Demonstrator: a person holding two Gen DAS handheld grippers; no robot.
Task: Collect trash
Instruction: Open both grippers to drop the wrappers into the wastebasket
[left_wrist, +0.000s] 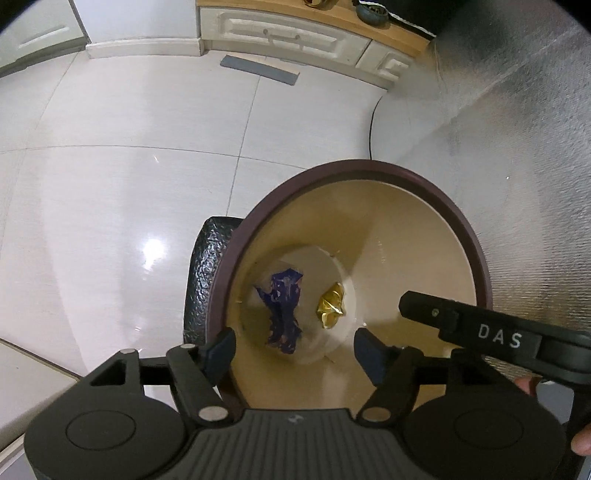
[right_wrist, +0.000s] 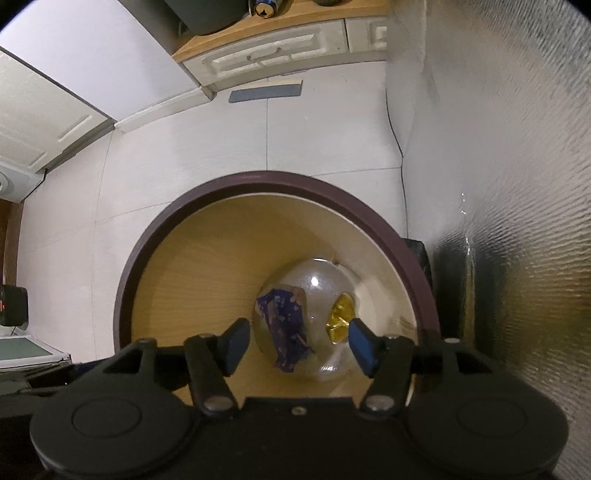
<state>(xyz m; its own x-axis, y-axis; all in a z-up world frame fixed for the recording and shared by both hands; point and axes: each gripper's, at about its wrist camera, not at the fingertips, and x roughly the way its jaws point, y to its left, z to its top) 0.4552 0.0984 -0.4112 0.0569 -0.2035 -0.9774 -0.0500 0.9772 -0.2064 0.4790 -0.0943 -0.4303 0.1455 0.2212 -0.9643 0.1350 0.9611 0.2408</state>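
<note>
Both wrist cameras look steeply down into the round bin (left_wrist: 476, 236) (right_wrist: 129, 258) from close above; the left view sits left of it, the right view centred. Both share its bottom and the tiled floor (left_wrist: 129, 184) (right_wrist: 184, 166).

Bright indoor light, glare spots on floor tiles (left_wrist: 110, 206), fisheye-bent, dark corners.

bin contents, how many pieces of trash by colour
blue wrapper: 1
gold wrapper: 1
total: 2, both lying apart on the bottom of the bin; neither pair of tongs holds anything.
</note>
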